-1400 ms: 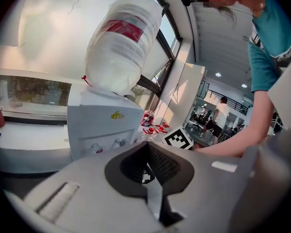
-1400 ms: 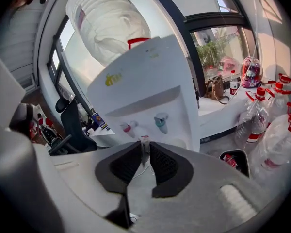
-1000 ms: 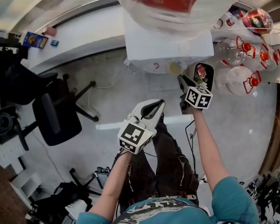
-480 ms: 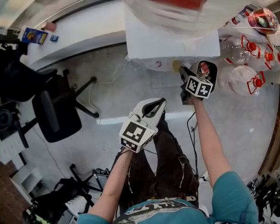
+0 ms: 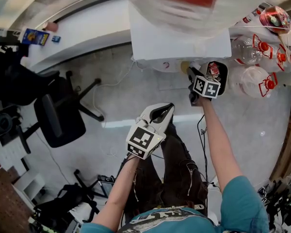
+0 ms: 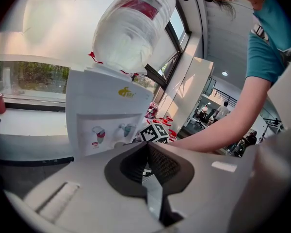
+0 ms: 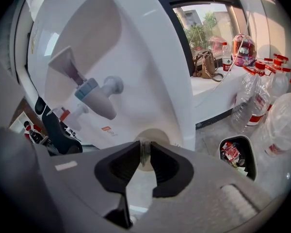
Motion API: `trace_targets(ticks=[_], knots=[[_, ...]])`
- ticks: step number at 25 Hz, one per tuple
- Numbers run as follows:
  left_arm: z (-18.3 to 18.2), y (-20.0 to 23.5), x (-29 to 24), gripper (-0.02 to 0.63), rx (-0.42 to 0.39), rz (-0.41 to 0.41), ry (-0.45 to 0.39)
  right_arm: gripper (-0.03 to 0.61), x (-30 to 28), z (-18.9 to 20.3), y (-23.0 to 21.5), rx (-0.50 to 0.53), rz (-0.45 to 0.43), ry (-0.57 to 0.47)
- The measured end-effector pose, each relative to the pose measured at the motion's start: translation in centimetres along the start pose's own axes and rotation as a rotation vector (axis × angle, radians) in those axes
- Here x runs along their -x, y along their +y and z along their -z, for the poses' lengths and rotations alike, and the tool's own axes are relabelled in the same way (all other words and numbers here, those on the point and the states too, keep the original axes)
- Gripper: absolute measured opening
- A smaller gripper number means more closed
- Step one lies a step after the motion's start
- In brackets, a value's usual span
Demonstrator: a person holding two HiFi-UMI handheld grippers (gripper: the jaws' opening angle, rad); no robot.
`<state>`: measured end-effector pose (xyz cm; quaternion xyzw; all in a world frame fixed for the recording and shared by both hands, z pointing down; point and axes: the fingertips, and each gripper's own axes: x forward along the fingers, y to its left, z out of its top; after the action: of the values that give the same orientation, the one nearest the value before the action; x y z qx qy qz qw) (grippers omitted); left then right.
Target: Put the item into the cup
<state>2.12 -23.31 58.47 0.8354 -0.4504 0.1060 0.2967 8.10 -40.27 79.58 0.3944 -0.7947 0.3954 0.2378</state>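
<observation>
A pale paper cup (image 7: 145,136) stands under the taps of a white water dispenser (image 5: 174,38), low at its front. My right gripper (image 7: 144,152) reaches to it, and the cup's thin wall sits between the fingertips. The jaws are opening, though the pads still seem to touch the wall. In the head view the right gripper (image 5: 190,75) is at the dispenser's base beside the cup (image 5: 184,68). My left gripper (image 5: 164,111) hangs lower, over the floor, shut with nothing in it. In its own view the pads (image 6: 157,165) meet.
A blue tap (image 7: 94,98) and a red tap (image 7: 63,114) stick out above the cup. A black bin (image 5: 219,76) with rubbish stands right of the dispenser, next to several empty water bottles (image 5: 254,79). A black office chair (image 5: 58,115) is at the left.
My right gripper has moved forward and slightly right, up to the dispenser's base. The left gripper has barely shifted.
</observation>
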Motion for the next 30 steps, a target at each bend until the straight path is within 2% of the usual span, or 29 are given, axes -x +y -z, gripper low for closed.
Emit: trace_targets(ticks=[8,14,22,30], knots=[[0.3,0.2,0.5,0.015,-0.002,0.002,0.004,0.097,0.1,-0.1,0.4,0.048,-0.008,0.004],[0.9,-0.2,0.8,0.015,-0.018,0.009,0.013,0.133,0.6,-0.2,0.4,0.032,-0.017,-0.008],[1.1,-0.3,1.4,0.015,-0.023,0.021,0.015,0.133,1.2,-0.1,1.5,0.094,-0.024,-0.002],[0.5,-0.2,2.7,0.015,-0.047,0.033,0.022,0.132,3.9,-0.6,5.0,0.168,-0.077,-0.04]])
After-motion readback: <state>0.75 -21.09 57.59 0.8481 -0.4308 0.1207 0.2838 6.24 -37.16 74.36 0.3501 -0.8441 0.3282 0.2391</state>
